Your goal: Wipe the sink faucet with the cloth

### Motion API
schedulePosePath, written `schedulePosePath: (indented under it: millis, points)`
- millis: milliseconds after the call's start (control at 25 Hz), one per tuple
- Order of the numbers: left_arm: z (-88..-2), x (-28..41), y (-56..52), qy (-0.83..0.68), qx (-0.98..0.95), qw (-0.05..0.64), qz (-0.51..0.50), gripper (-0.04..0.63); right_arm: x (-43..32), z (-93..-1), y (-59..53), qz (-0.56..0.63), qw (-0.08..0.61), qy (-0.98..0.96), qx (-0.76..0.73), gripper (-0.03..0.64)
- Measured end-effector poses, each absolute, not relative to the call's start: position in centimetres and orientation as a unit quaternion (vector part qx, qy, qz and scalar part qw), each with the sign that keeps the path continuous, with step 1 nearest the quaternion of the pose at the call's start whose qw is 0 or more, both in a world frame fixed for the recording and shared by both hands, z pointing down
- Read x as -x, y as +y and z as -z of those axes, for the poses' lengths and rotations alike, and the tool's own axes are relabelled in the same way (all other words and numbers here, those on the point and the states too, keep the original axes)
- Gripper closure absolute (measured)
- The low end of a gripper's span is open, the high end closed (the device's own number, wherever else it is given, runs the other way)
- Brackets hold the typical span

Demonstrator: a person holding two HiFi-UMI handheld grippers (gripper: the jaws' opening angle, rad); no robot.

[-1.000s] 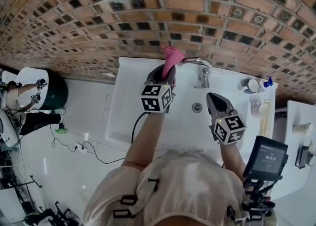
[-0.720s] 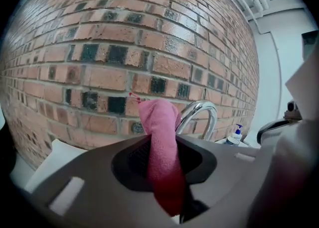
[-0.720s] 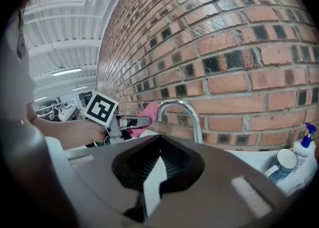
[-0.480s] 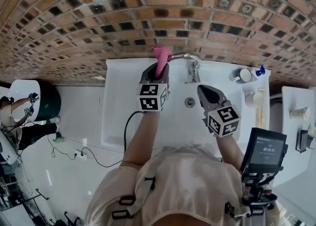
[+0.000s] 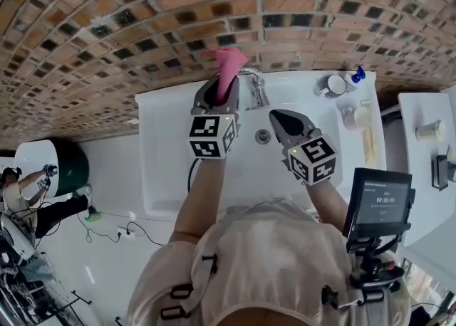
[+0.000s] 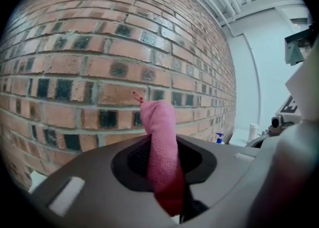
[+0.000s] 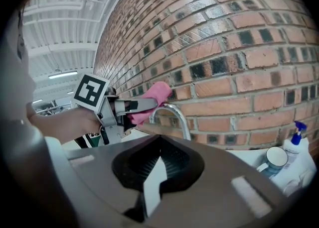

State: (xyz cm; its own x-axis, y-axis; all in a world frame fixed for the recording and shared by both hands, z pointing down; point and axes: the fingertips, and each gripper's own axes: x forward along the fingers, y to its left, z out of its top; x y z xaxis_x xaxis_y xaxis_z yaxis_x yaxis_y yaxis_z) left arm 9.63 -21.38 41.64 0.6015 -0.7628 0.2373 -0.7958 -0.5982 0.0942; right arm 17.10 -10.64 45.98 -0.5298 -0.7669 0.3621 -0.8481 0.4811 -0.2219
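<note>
My left gripper (image 5: 222, 84) is shut on a rolled pink cloth (image 5: 229, 67), which sticks out past its fingertips toward the brick wall. In the left gripper view the cloth (image 6: 160, 137) stands upright between the jaws. The chrome faucet (image 5: 255, 88) rises at the back of the white sink (image 5: 164, 154). In the right gripper view the cloth (image 7: 152, 96) lies against the top left of the faucet's curved spout (image 7: 173, 115). My right gripper (image 5: 279, 118) hovers over the basin with its jaws shut and nothing between them, pointing at the faucet.
A mug (image 5: 331, 86) and a blue-capped spray bottle (image 5: 354, 75) stand on the sink's back right corner. The drain (image 5: 263, 136) sits mid-basin. The brick wall (image 5: 142, 25) is close behind the faucet. A device with a screen (image 5: 377, 203) hangs at my right side.
My left gripper has risen with the cloth and shifted along the spout. The right gripper has stayed put over the basin. The head view has swung.
</note>
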Motion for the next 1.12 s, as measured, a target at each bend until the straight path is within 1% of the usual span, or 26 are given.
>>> schedulePosePath:
  millis: [160,280,520,760,920,1120]
  points:
    - [-42.6,-13.5,-21.0,-0.405,-0.905,0.082,-0.102,0.499,-18.8,-46.2,-10.7,-0.195,0.102,-0.847,-0.485,0.623]
    - [-44.4,-15.9,-20.8,-0.380,-0.912,0.087,-0.125,0.497,-20.0,-46.6,-11.1,-0.200,0.099,-0.841,-0.493,0.623]
    - [-49.5,-17.6,-20.9,-0.361,-0.909,0.136,-0.158,0.499,-21.6,-48.1,-11.3,-0.219,0.099,-0.831,-0.501,0.623]
    - [-54.9,-17.5,-21.2,-0.349,-0.896,0.177,-0.212,0.497,-20.9,-48.7,-12.0,-0.225,0.097,-0.837,-0.490,0.623]
    - [-55.3,-17.4,-20.8,-0.335,-0.898,0.176,-0.226,0.495,-20.8,-49.1,-11.7,-0.231,0.101,-0.834,-0.491,0.623]
    - [-51.5,-17.1,-20.3,-0.335,-0.910,0.161,-0.182,0.497,-19.8,-48.5,-11.8,-0.222,0.106,-0.835,-0.492,0.623]
